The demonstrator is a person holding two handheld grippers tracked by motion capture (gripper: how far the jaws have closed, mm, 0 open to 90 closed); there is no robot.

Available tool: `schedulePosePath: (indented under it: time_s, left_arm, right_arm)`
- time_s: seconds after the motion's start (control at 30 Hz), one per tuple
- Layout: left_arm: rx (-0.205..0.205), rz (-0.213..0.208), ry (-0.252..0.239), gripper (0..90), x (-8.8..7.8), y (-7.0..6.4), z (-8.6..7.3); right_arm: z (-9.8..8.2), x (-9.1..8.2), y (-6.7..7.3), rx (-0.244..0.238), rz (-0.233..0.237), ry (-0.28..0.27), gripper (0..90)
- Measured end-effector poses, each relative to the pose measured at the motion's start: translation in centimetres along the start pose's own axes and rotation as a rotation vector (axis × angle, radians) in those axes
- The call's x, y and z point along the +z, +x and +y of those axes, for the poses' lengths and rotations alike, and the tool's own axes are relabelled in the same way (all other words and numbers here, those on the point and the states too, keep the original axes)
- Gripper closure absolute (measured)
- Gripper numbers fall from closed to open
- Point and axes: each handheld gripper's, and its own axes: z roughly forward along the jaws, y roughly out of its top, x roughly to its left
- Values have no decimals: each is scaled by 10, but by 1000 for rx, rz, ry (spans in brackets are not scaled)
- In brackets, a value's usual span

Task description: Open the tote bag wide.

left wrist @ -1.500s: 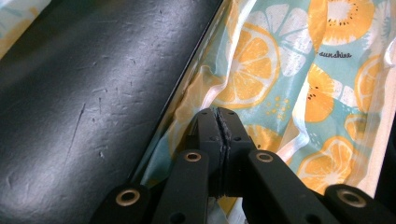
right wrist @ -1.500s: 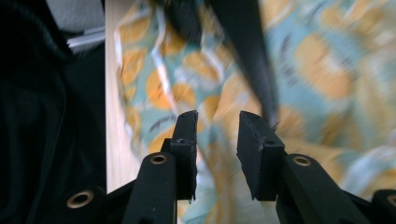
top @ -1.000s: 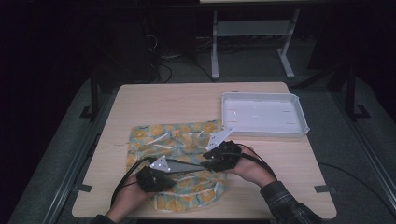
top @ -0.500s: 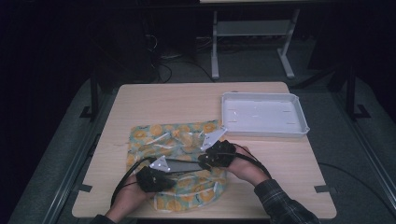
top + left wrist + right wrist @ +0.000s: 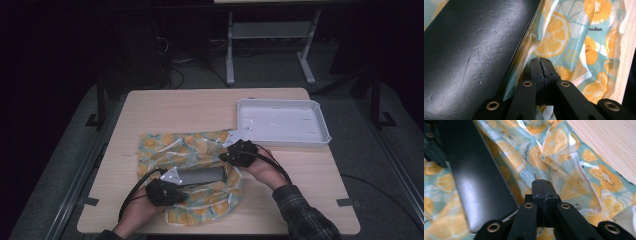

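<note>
High view: near the front edge of the desk (image 5: 190, 107) a fruit-print bag (image 5: 200, 150) lies with a dark slab (image 5: 202, 175) on it. The left tool (image 5: 541, 61) is pressed together on a fold of bag beside the slab; the right tool (image 5: 541, 182) has just closed, seemingly pinching bag too. Wrapping looks under way — next, I'd guess, both draw the film over the slab without tearing it.
</note>
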Motion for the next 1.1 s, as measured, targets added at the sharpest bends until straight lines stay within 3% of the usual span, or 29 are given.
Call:
schedulePosePath:
  time_s: [0.37, 0.63, 0.9, 0.97, 1.1]
  left_arm:
    - [-8, -8, -1, 892, 0, 0, -1]
    - [-9, -5, -1, 892, 0, -1, -1]
    - [-5, -18, 2, 871, -1, -1, -1]
    - [2, -23, -11, 851, -7, -2, 0]
    - [-16, -28, -99, 803, -25, -6, -1]
  right_arm:
    - [-14, 22, -22, 59, -17, 61, 897]
    - [-25, 37, -27, 72, -8, 118, 897]
    - [-26, 38, -26, 84, -7, 115, 897]
    - [-26, 38, -26, 81, -11, 119, 897]
    - [-26, 38, -25, 81, -14, 117, 897]
